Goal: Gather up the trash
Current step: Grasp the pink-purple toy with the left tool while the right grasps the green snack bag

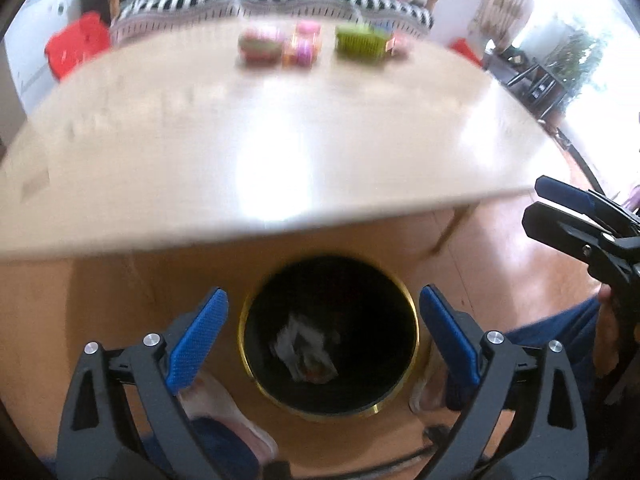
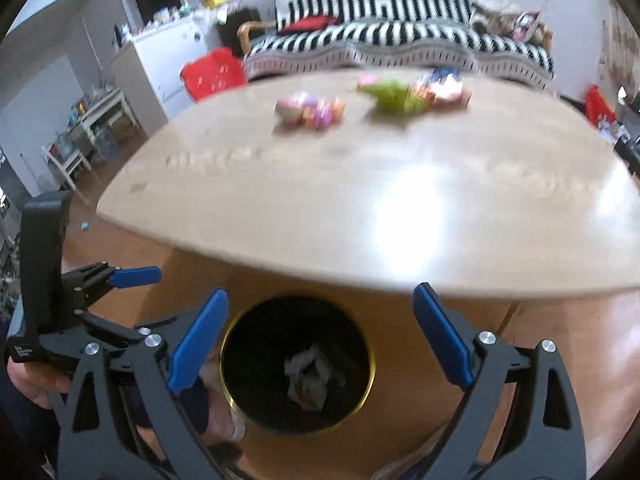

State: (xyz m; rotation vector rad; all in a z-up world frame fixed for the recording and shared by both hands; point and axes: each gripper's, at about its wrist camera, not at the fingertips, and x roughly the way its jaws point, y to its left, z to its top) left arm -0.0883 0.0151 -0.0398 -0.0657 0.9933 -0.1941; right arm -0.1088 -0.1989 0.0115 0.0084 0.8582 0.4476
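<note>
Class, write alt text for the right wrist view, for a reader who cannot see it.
The open right gripper hangs above a black, gold-rimmed bin on the floor with crumpled trash inside. Beyond it, a wooden table holds blurred colourful items at its far edge, and the left gripper shows at left.

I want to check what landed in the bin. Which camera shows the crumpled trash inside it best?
The left wrist view: the bin sits larger between the open left gripper, with the crumpled trash lying on its dark bottom. The right wrist view shows the same trash smaller, below the open right gripper.
</note>
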